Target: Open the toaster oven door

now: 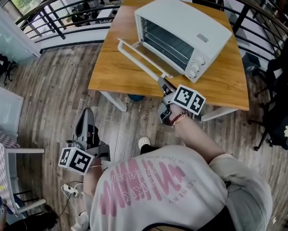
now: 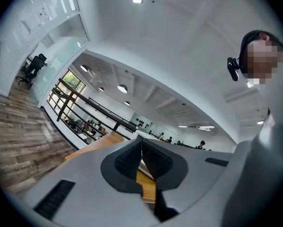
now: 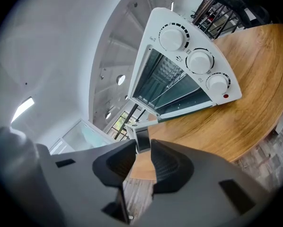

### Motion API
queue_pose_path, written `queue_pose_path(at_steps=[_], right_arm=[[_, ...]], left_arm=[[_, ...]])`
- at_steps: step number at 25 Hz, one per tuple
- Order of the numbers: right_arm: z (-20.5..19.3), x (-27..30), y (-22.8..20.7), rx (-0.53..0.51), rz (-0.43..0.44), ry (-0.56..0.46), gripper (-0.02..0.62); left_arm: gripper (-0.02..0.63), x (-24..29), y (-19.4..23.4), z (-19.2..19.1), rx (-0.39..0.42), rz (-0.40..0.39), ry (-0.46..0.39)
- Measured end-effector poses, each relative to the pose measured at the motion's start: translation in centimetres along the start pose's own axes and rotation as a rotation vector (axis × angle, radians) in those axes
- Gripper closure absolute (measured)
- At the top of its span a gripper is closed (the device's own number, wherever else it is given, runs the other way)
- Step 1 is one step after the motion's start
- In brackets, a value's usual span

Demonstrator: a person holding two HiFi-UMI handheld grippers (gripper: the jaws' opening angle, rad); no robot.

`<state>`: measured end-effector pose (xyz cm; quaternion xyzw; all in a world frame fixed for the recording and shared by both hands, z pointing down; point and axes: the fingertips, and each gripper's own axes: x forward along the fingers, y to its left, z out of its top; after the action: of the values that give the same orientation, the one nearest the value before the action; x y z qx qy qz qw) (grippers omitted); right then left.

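White boxy toaster oven [image 1: 192, 23] sat on the wooden worktop [image 1: 115, 71], door [image 3: 184, 109] down, right gripper [image 1: 164, 84] clamped on its bar handle's [image 1: 139, 59] near end, where off-centre pulling might twist the hinges; left gripper [image 2: 141, 148] closed, empty.

1. Up at one o'clock in the head view, the toaster oven [image 1: 182, 37] has a clean white shell and a dark, shadowy inside.
2. Its knobs [image 3: 199, 60] are white, ringed with black tick marks, with a small red dot [image 3: 225, 96] beneath them.
3. The door handle [image 1: 134, 55] is a white bar.
4. The bench [image 1: 120, 71] is warm honey-orange with fine wood grain.
5. The floor [image 1: 52, 90] is grey-brown planks, streaked.
6. The right gripper [image 3: 142, 145] has a pale grey body and dark grey ribbed jaws; its marker cube [image 1: 189, 99] is white with black squares.
7. The left gripper [image 2: 141, 148], at seven o'clock, has the same greys and the same chequered cube.
8. The shirt [image 1: 182, 196] is white with pink lettering, and there's a red wristband [image 1: 179, 119].
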<state>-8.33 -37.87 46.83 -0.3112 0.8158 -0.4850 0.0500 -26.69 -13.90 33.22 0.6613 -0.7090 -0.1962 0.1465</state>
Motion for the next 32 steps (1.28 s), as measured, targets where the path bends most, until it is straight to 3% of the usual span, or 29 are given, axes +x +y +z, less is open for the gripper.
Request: queue_pose_path(at_steps=[5, 22, 32], right_arm=[[-0.5, 0.4, 0.0, -0.049, 0.004, 0.007, 0.489], [-2.2, 0.1, -0.5, -0.064, -0.021, 0.014, 0.491], [-2.6, 0.4, -0.1, -0.130, -0.080, -0.033, 0.494]], left_arm=[[0.584, -1.5, 0.2, 0.2, 0.005, 0.041, -0.007], [0.584, -6.9, 0.8, -0.8, 0.009, 0.126, 0.015], [0.584, -5.9, 4.3, 0.7, 0.001, 0.077, 0.026]])
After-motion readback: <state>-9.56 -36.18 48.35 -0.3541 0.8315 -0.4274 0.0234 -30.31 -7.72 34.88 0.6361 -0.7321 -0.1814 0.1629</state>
